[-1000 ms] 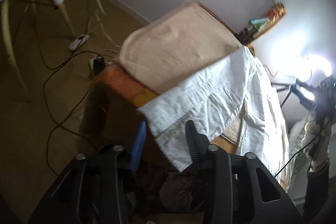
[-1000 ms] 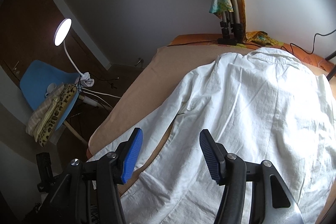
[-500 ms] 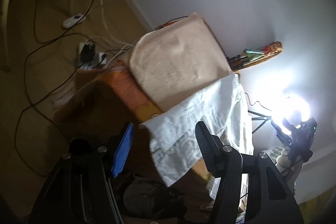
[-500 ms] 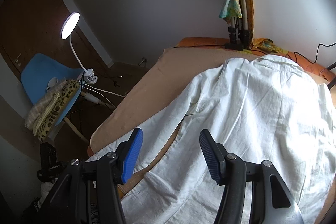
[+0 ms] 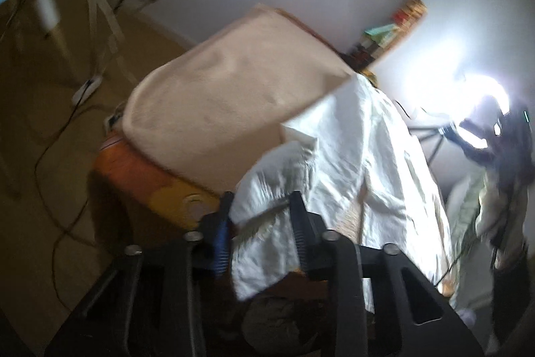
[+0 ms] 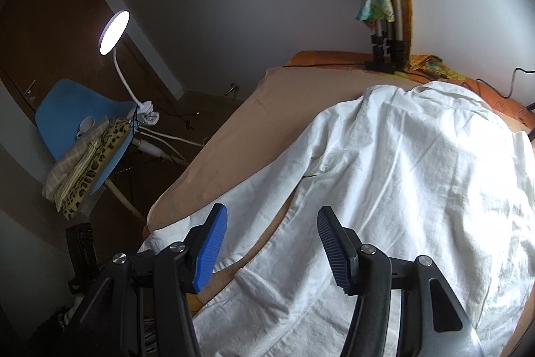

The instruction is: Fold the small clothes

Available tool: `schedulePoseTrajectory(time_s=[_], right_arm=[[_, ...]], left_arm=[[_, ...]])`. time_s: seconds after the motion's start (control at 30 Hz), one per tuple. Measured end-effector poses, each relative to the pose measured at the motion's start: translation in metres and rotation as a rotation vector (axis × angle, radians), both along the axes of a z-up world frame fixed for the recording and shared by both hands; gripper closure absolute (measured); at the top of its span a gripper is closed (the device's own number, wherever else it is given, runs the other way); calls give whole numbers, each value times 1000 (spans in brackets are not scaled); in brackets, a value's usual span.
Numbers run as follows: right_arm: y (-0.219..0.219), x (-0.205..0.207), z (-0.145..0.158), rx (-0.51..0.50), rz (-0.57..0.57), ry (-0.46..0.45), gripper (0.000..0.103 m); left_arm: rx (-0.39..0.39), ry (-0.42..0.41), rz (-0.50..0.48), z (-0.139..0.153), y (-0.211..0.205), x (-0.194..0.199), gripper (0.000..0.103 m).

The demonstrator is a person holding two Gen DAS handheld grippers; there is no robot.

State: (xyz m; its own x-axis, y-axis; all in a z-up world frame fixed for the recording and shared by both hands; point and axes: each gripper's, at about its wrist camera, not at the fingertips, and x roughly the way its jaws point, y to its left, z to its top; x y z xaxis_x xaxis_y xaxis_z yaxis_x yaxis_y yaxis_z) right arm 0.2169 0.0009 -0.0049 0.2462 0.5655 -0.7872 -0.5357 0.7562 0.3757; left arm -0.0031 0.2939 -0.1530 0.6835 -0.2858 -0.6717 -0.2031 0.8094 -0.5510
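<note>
Shirt [image 6: 418, 176], white, creased, spread flat; left gripper [image 5: 260, 223] closing, seemingly around its cuff; right gripper [image 6: 271, 240] half-open, empty.

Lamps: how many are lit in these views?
2. A round white desk lamp stands by the blue chair, on the wall side; another bright light glares beyond the white shirt. More may be hidden.
</note>
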Motion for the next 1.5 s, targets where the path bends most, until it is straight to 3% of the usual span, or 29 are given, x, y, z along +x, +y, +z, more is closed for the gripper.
schedulePoseTrajectory(time_s=[0.17, 0.5, 0.9, 1.1, 1.17, 1.27, 1.5], right_arm=[[21, 9, -12, 3, 43, 83, 51], [76, 47, -56, -39, 111, 258, 46], [128, 92, -117, -183, 103, 325, 48], [131, 107, -136, -230, 78, 344, 64], [136, 107, -133, -270, 96, 309, 84], [131, 104, -123, -262, 101, 283, 99], [60, 106, -75, -157, 24, 215, 103]], left_arm=[[61, -68, -75, 17, -22, 5, 95], [61, -194, -350, 46, -98, 3, 97], [-31, -288, -469, 67, -115, -16, 97], [41, -273, -540, 61, -136, -18, 97], [49, -251, -553, 56, -141, -16, 97], [75, -240, -582, 55, -148, -23, 97], [168, -247, -661, 57, -165, -34, 97]])
